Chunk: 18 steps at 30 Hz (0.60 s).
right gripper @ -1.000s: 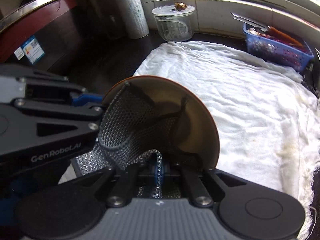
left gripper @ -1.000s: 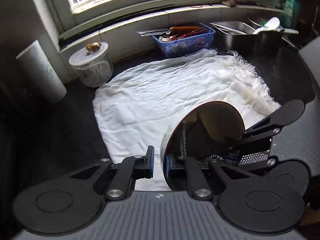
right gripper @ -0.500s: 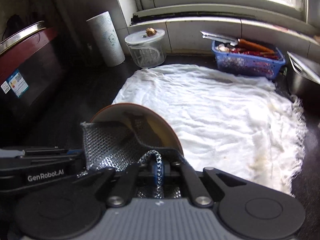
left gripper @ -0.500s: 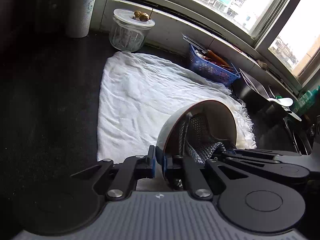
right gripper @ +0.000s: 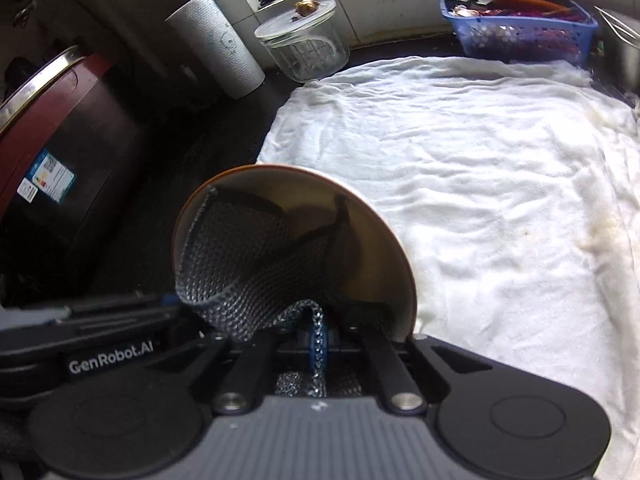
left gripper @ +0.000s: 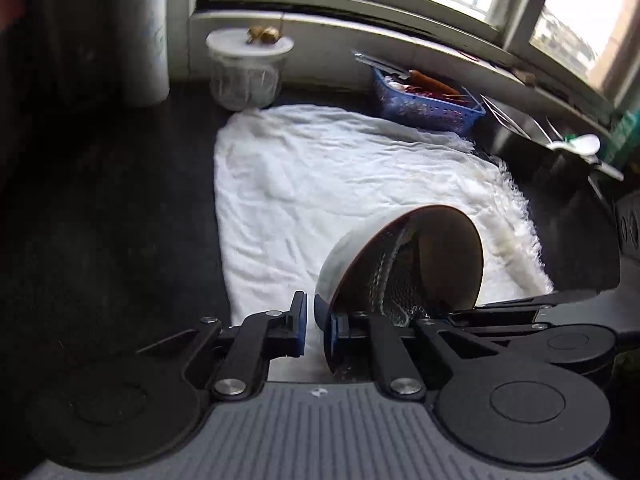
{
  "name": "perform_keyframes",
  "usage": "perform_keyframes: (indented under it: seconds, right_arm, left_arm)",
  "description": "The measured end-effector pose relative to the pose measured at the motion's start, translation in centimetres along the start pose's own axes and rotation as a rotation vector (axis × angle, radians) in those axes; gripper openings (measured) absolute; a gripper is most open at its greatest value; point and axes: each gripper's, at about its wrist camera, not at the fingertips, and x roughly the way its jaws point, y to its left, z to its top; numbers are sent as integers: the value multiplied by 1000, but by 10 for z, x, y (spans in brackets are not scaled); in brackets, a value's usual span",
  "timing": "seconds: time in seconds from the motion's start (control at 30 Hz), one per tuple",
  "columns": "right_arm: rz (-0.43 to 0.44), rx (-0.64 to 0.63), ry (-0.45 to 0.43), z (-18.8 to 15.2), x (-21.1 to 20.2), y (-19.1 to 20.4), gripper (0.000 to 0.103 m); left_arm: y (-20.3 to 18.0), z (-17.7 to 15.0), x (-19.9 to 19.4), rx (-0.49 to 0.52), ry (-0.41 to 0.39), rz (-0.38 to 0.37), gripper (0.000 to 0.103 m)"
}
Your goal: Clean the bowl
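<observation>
Scrubbing is underway: left gripper (left gripper: 315, 322) jaws pinch the tilted bowl (left gripper: 404, 264) rim, right gripper (right gripper: 318, 340) jaws clamp the mesh scourer (right gripper: 256, 264) inside; rinsing remains.

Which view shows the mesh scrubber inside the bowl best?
The right wrist view: the mesh scrubber spreads across the bowl interior, pinched by the right gripper. The left wrist view shows only a sliver of it past the rim.

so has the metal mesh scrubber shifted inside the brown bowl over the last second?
Cannot tell. In the right wrist view the metal mesh scrubber fills the same left side of the brown bowl, pinched by the right gripper; both cameras swung.
</observation>
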Motion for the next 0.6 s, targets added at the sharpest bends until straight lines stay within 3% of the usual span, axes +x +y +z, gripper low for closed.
perform_keyframes:
  seconds: [0.1, 0.17, 0.2, 0.37, 0.47, 0.6]
  right_arm:
    - [-17, -71, 6, 0, 1, 5, 1]
    - [-38, -127, 9, 0, 2, 10, 2]
    - [-58, -159, 1, 0, 0, 12, 2]
    - [-131, -197, -86, 6, -19, 5, 2]
    - [-166, -202, -137, 15, -30, 2, 2]
    - [-185, -194, -109, 15, -20, 1, 1]
  left_arm:
    - [-17, 9, 2, 211, 1, 50, 12]
    - [-27, 7, 5, 324, -7, 89, 4]
    - [-24, 7, 5, 295, -1, 72, 5]
    - [20, 8, 11, -127, -1, -121, 6]
    - [21, -2, 15, -231, -20, -123, 6]
    - [21, -7, 15, -312, -20, -122, 7]
